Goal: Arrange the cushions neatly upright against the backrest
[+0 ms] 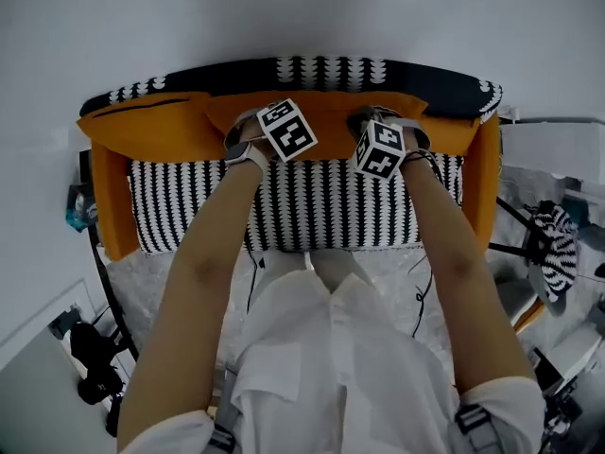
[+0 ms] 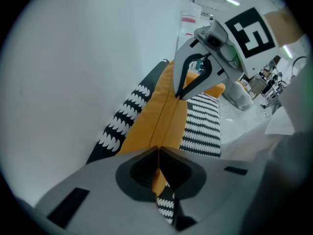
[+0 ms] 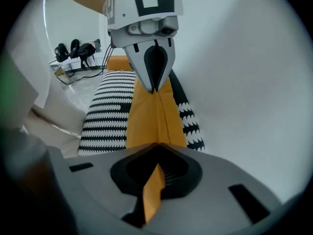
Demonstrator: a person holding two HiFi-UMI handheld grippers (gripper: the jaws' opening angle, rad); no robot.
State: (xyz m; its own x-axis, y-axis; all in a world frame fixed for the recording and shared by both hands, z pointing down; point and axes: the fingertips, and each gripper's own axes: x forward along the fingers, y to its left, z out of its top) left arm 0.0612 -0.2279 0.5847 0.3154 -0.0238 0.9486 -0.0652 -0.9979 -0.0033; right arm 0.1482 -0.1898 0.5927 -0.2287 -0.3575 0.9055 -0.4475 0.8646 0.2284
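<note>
Okay, left gripper (image 2: pixel 159 166) and right gripper (image 3: pixel 154 173) each had fingers pressed together on the top edge of the middle orange cushion (image 1: pixel 321 112). It stood upright against the patterned backrest (image 1: pixel 331 70), with the wall (image 1: pixel 284 8) close behind. Another orange cushion (image 1: pixel 142 126) touched its left end, and the striped seat (image 1: pixel 284 206) lay below.

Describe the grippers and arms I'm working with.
Both the left gripper and right gripper are grey, with black-lined fingers tapering to a point. Each carries a white cube of black square markers. The person wears a white short-sleeved shirt.
</note>
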